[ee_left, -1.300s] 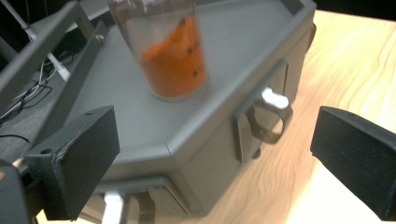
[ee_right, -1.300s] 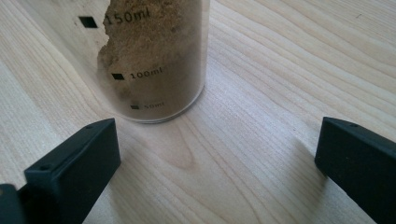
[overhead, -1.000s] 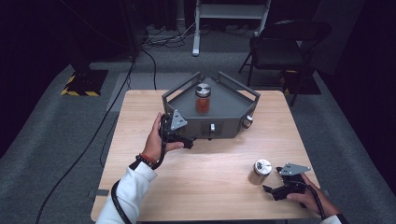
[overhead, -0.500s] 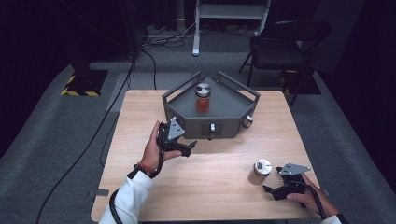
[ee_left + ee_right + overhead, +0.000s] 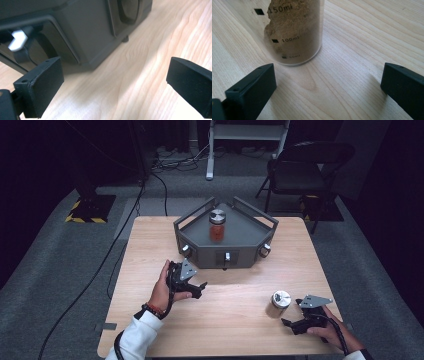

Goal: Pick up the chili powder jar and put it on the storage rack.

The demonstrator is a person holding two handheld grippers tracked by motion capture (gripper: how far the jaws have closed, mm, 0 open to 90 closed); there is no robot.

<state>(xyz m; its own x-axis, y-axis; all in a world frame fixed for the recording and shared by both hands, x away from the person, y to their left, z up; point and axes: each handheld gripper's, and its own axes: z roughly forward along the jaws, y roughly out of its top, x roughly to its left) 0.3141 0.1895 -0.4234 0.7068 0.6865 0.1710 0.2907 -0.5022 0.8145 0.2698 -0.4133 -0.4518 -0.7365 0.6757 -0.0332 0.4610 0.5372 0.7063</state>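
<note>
On the wooden table [image 5: 225, 320] a small jar [image 5: 278, 303] with a metal screw lid [image 5: 281, 297] is standing upright, near the front right part and just beside the right gripper [image 5: 291, 324]. In the right gripper view the jar [image 5: 295, 32] is showing a clear wall with printed volume marks and a brown powder filling it well past the highest mark that is visible. The right gripper [image 5: 328, 85] is pointing at the foot of this jar with its jaws spread wide and nothing between them; the jar is sitting in front of the left jaw, not yet in the gap.

The left gripper [image 5: 199, 289] is resting in the person's hand [image 5: 162, 290] near the front of the dark grey tray [image 5: 197, 237], on which a second jar [image 5: 217, 226] with reddish content is standing. In the left gripper view the jaws are also standing wide apart and are holding nothing, and the tray's wall [image 5: 82, 27] is close in front.

The jar by the right gripper is probably rigid and smooth, so it may be slipping between hard jaws if the grip is weak. If the wall is glass, it is also fragile; the pictures are not telling the material. Filled with powder, it is likely of moderate weight, with the mass sitting low. A good place to take hold seems to be the cylindrical wall around the middle, below the lid, with the jaws on opposite sides and the gripper level, so the jar is not tipping.
</note>
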